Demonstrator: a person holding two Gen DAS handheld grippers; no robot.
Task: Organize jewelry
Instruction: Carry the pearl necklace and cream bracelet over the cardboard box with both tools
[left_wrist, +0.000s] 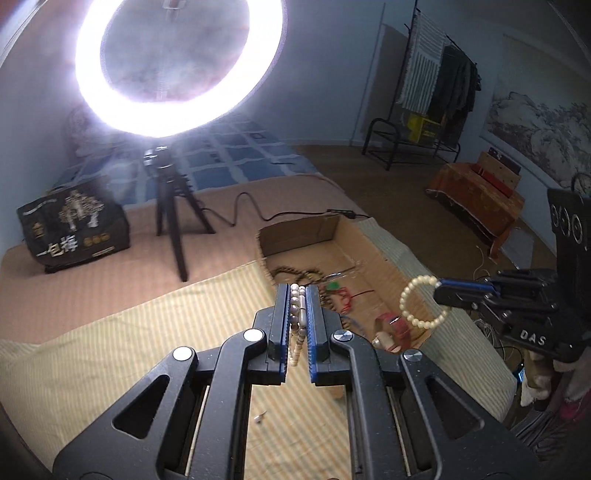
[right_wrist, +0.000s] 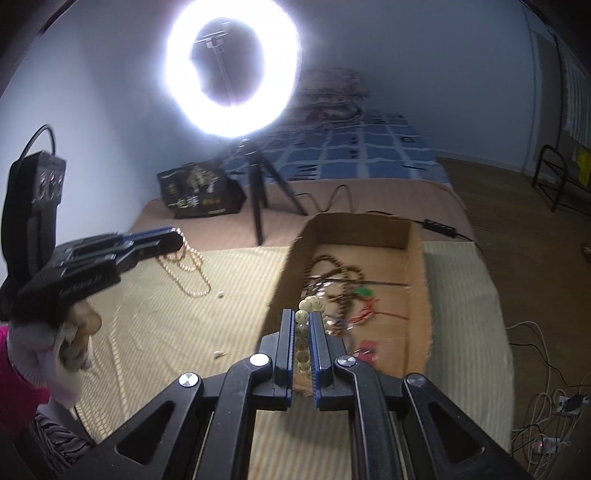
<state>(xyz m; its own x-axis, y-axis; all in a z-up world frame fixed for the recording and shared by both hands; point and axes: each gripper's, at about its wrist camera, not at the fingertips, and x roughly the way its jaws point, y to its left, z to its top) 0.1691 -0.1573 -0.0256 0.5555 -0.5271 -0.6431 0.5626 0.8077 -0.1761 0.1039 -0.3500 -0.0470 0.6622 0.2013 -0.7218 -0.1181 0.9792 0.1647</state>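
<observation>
Left gripper (left_wrist: 298, 295) pinches a long cream pearl necklace (right_wrist: 190, 267), while right gripper (right_wrist: 303, 321) clamps a cream bead bracelet (left_wrist: 421, 301) at the open cardboard box's (right_wrist: 417, 280) seven o'clock.

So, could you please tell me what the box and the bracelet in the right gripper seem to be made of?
Box: corrugated cardboard, matte brown, with rough torn edges. Bracelet held by the right gripper: round cream beads with a soft sheen, pearl-like, possibly plastic or bone; some carry dark markings.

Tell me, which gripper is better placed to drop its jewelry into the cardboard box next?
Probably the right gripper: its cream bead bracelet hangs by the cardboard box. The left gripper holds its beaded necklace over the striped cloth.
</observation>
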